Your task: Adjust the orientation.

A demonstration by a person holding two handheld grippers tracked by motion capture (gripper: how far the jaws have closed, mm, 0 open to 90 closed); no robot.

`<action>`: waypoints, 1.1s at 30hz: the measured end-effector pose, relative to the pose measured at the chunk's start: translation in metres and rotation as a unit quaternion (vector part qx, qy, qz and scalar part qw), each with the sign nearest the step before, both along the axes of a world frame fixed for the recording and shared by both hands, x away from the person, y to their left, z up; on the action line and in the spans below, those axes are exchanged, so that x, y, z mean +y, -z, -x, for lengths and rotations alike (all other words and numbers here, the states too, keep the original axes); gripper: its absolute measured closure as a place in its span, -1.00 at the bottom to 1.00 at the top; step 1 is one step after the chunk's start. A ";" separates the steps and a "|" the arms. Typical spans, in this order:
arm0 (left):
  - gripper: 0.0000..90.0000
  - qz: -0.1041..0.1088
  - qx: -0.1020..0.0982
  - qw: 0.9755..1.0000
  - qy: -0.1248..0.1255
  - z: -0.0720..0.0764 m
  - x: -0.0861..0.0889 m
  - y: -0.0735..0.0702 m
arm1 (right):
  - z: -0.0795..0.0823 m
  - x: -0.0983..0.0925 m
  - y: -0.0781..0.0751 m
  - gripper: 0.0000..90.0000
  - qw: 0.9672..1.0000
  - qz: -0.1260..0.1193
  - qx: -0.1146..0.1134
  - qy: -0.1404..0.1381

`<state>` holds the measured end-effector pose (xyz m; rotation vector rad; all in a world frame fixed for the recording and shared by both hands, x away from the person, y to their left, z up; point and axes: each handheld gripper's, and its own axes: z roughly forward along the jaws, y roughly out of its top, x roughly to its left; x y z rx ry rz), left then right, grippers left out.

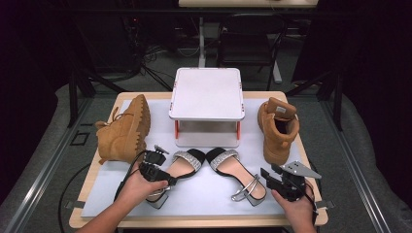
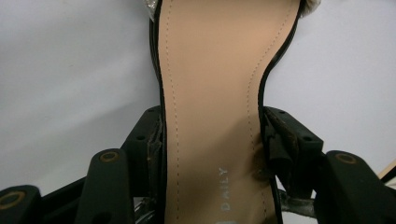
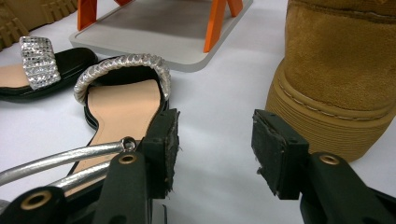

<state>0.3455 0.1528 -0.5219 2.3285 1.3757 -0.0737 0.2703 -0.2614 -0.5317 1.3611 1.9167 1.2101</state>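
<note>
Cut-off and hidden bits

We lose the left sandal (image 2: 212, 93) toe and heel past the frame edges; the left hand (image 1: 137, 188) covers its heel from above.

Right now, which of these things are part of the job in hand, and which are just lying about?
In hand:
- left sandal, clasped at its waist by the left gripper
- right sandal, beside the open right gripper

Lying about:
- boot on its side
- upright boot
- white two-tier stand
</note>
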 end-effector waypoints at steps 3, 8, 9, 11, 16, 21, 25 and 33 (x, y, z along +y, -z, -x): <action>-0.03 -0.009 -0.004 1.000 0.006 0.001 0.003 0.000 | 0.000 0.000 0.000 0.14 1.000 0.001 0.001 -0.001; -0.03 -0.012 -0.006 1.000 0.004 0.002 0.008 0.000 | 0.000 0.000 0.000 0.14 1.000 0.002 0.001 -0.001; -0.03 -0.013 -0.006 1.000 0.005 0.002 0.009 -0.001 | 0.000 0.000 0.000 0.14 1.000 0.004 0.002 -0.001; -0.03 -0.015 -0.006 1.000 0.002 0.002 0.012 -0.001 | 0.000 0.000 0.000 0.14 1.000 0.004 0.002 -0.001; -0.03 -0.017 -0.006 1.000 -0.003 0.001 0.020 -0.001 | 0.000 0.001 0.000 0.14 1.000 0.004 0.002 -0.001; -0.03 -0.017 -0.008 1.000 -0.010 0.001 0.026 -0.001 | 0.000 0.001 0.001 0.14 1.000 0.004 0.002 -0.001; -0.03 -0.017 -0.007 1.000 -0.013 0.001 0.031 -0.001 | 0.000 0.001 0.001 0.14 1.000 0.004 0.002 -0.001; -0.03 -0.017 -0.007 1.000 -0.015 0.000 0.035 -0.001 | 0.000 0.001 0.001 0.14 1.000 0.004 0.002 0.000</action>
